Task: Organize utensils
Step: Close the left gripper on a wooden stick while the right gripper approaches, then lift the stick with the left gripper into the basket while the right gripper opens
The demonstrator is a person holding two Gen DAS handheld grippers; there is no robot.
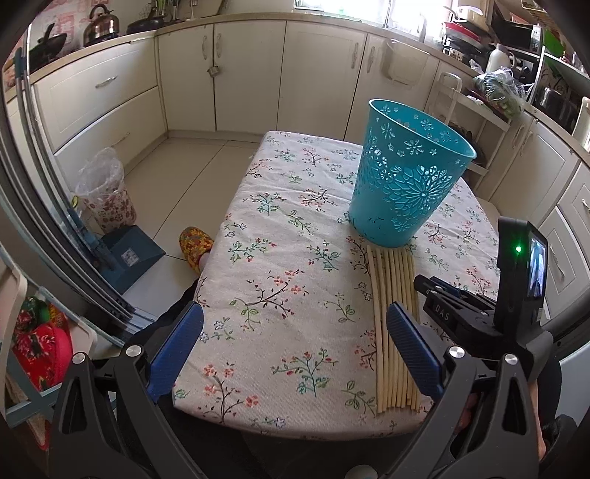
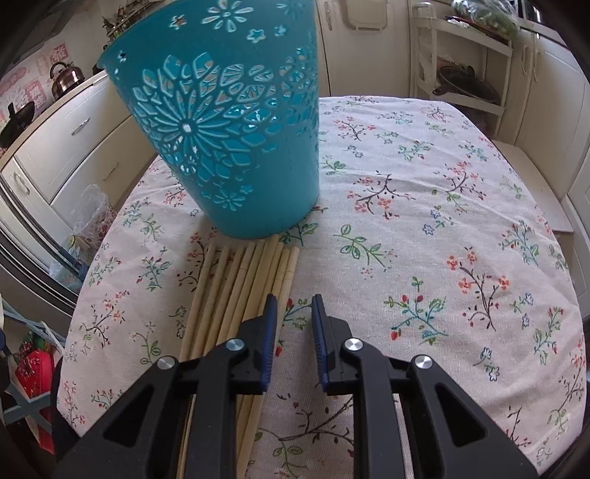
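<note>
Where the pale wooden chopsticks [image 2: 243, 294] lie side by side in a flat row on the flowered tablecloth [image 2: 424, 228], their far tips reach just up to the foot of the teal plastic basket [image 2: 228, 121], which stands upright with cut-out flower patterns in its wall; whether the tips actually touch it I cannot tell. My right gripper [image 2: 293, 324] hangs low over the near part of that row, at its right-hand edge, with its blue-padded fingers [image 2: 271, 324] drawn narrow. The gap between them shows bare cloth, so nothing is caught there, and the left pad sits above the outermost sticks. My left gripper [image 1: 295, 331] is held off to the left of the bundle with its fingers spread wide and nothing between them; its right pad [image 1: 413, 350] overlaps the row in the left wrist view, while the left pad [image 1: 177, 346] hangs near the table's edge. From that same view the right gripper's black body and its small screen with a green light show beyond the sticks. Around the table stand cream kitchen cabinets [image 1: 250, 73], a kettle [image 1: 101, 25] on the counter, a lined waste bin [image 1: 105, 191] on the tiled floor, and a foot in a patterned slipper [image 1: 195, 247].
</note>
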